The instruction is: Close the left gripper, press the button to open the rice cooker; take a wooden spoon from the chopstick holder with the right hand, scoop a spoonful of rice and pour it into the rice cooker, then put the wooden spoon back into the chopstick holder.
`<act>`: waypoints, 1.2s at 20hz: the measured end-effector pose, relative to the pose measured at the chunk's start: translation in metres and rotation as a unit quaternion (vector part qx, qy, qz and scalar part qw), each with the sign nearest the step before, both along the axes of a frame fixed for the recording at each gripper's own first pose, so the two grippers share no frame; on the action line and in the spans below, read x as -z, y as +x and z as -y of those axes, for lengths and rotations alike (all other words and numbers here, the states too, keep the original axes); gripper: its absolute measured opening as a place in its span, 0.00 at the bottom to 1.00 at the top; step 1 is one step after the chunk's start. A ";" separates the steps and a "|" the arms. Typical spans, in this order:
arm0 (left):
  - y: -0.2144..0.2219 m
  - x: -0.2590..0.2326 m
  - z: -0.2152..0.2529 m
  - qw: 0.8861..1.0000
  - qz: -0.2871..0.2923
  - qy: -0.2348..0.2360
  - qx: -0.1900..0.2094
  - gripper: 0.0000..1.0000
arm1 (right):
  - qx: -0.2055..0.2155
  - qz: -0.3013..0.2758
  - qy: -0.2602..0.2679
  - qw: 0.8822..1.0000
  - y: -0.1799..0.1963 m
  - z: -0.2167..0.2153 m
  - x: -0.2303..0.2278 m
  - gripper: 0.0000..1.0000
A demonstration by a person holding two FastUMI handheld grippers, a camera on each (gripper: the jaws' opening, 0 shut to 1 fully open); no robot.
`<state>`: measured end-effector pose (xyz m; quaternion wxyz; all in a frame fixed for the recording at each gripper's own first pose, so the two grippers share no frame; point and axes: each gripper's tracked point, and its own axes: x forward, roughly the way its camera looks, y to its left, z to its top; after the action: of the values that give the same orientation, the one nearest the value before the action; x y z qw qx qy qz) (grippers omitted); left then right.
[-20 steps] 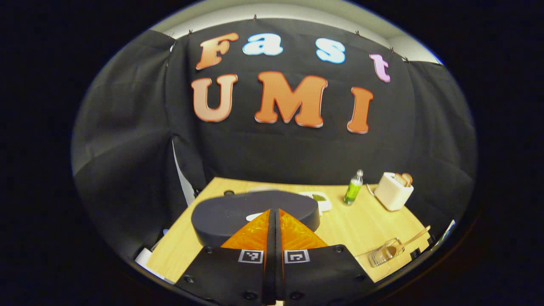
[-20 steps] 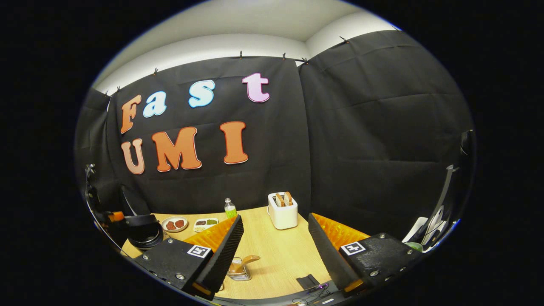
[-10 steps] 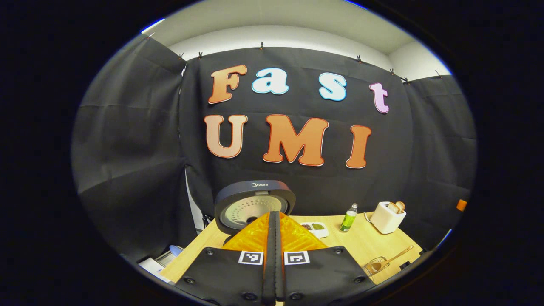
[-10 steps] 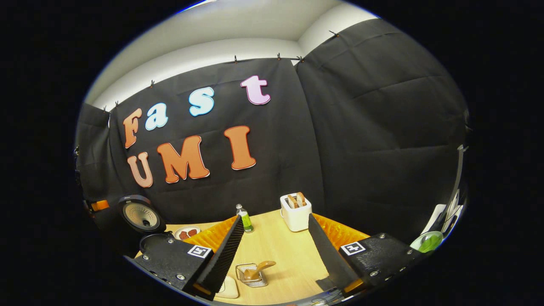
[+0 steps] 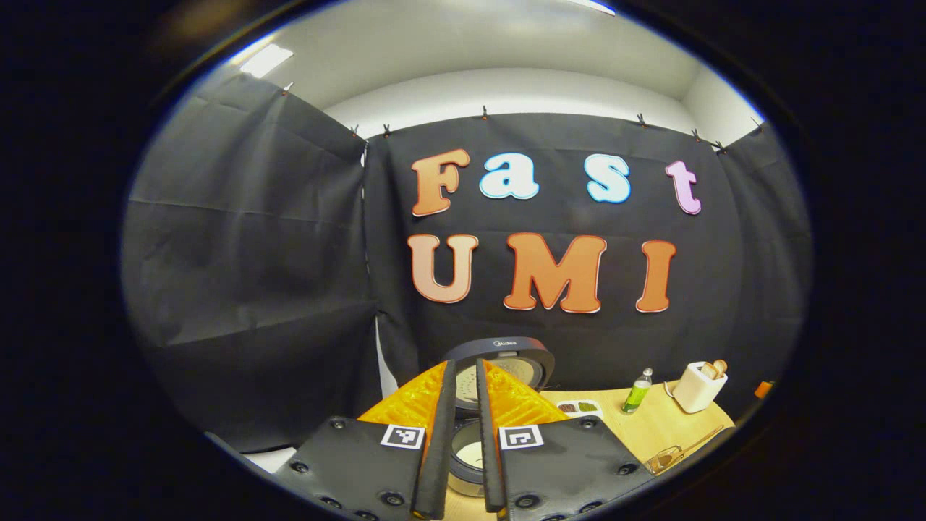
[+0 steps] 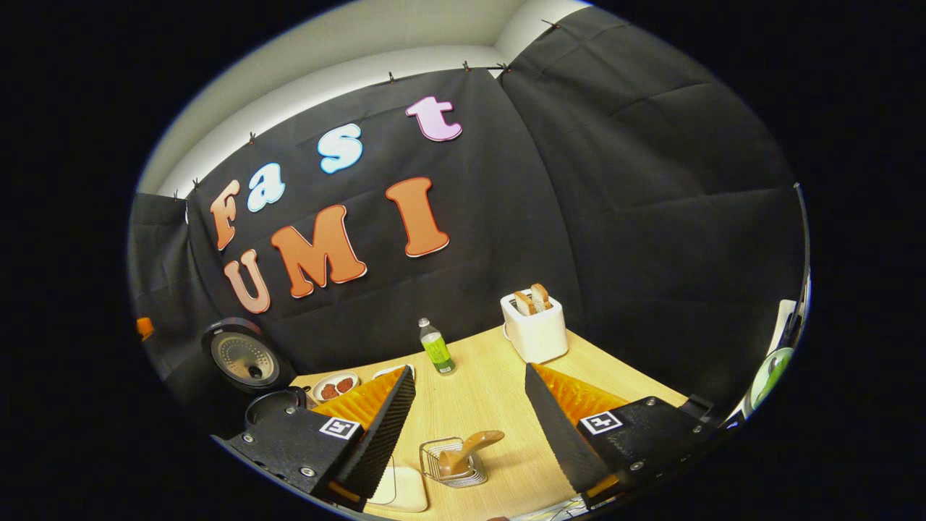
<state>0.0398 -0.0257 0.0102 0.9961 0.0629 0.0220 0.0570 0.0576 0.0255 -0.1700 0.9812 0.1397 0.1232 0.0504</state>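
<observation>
Rice cooker point(image 5: 499, 405) lid is up – standing upright at the back of the pot, inner plate facing forward, in the left gripper view. The pot's open mouth sits directly below the left gripper point(image 5: 463, 405), seen through the gap between its two fingers. Left jaws are slightly parted, a narrow slit, nothing held

In the right gripper view the right gripper point(image 6: 470, 405) has its jaws spread wide, nothing between them. It hangs above the wooden surface point(image 6: 499, 405). The chopstick holder point(image 6: 452, 463) – a small wire basket – lies between the two fingers, lower middle of that view, apart from both. The wooden spoon point(image 6: 470, 445) is still in the holder, handle tilted up and to the right

The same view has the rice cooker far left at the surface edge, lid raised. Just right of it a small round dish point(image 6: 335, 386) with reddish contents. A green bottle point(image 6: 436, 347) stands upright near the back wall, a white toaster point(image 6: 535, 329) with two slices in it to its right. A pale flat board point(image 6: 405, 488) lies just left of the holder, partly hidden by the left finger

In the left gripper view the bottle, toaster and holder with spoon sit off to the right, small
</observation>
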 end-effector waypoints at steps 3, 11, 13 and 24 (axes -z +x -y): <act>-0.014 -0.013 -0.005 1.000 0.021 0.003 -0.014 0.56 | 0.006 -0.024 0.010 1.000 0.011 0.001 0.041 0.95; -0.041 -0.017 -0.027 0.997 0.016 0.032 -0.070 0.92 | -0.026 -0.140 0.077 0.987 0.013 -0.033 0.132 0.84; -0.041 -0.013 -0.033 0.996 0.013 0.039 -0.078 1.00 | -0.027 -0.154 0.098 0.983 0.014 -0.038 0.140 0.81; -0.005 -0.004 -0.048 0.999 0.000 0.026 -0.027 1.00 | -0.041 -0.117 0.110 0.986 0.017 -0.073 0.104 0.18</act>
<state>0.0349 0.0227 0.0146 0.9922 0.0882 0.0224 0.0848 0.0750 0.0980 -0.2744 0.9359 0.2462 0.2364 0.0872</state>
